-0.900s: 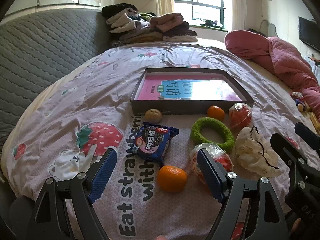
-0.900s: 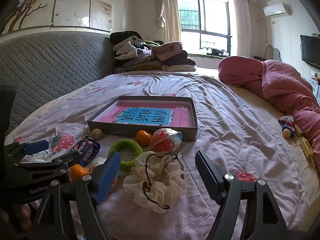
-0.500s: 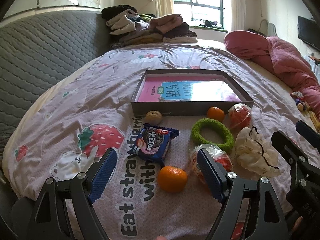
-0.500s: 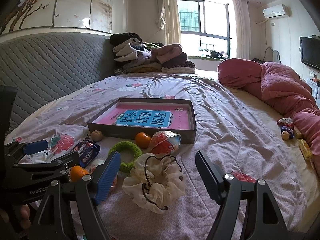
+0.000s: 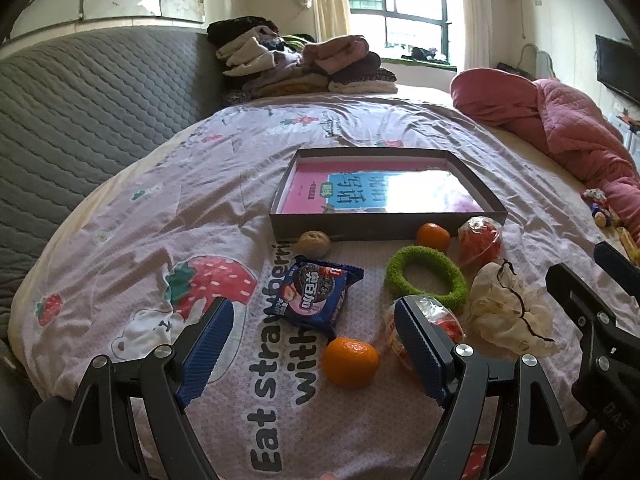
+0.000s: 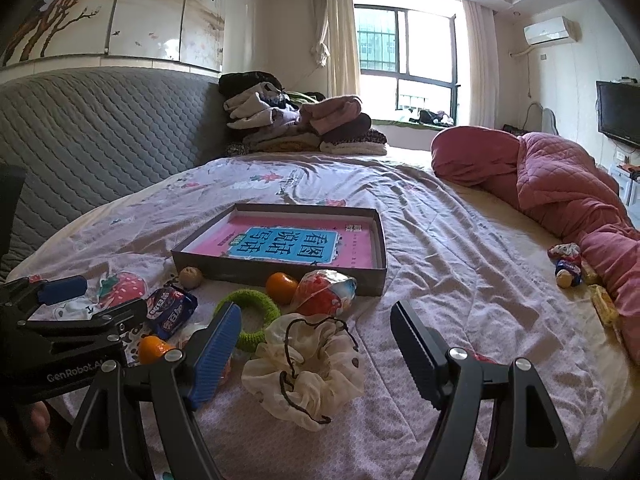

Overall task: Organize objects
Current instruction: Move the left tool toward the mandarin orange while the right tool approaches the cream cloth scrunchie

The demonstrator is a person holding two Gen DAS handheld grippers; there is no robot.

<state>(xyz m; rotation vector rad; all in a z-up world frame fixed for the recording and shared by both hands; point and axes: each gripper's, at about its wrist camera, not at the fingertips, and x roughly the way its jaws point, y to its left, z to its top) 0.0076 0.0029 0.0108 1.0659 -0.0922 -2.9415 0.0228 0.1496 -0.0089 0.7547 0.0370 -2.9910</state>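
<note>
Bedroom inspected: a strawberry-print bedsheet (image 5: 132, 240) carried a shallow box (image 5: 384, 229) holding a pink book (image 6: 288, 242). Before it lay two tangerines (image 5: 351, 363), a green ring (image 5: 426, 276), a cookie packet (image 5: 316, 292) and a cream scrunchie (image 6: 308, 364). Left gripper (image 5: 316, 354) and right gripper (image 6: 316, 350) hovered with jaws spread wide, holding nothing.

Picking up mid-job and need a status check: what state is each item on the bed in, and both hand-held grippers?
Box: open, holds only a pink book, flat.
Cookie packet: sealed, on the sheet.
Near orange: loose, outside the box.
Far orange: loose, against the box wall.
Green ring: flat on the sheet.
Cream scrunchie: crumpled, loose.
Left hand-held gripper: open, empty.
Right hand-held gripper: open, empty.
</note>
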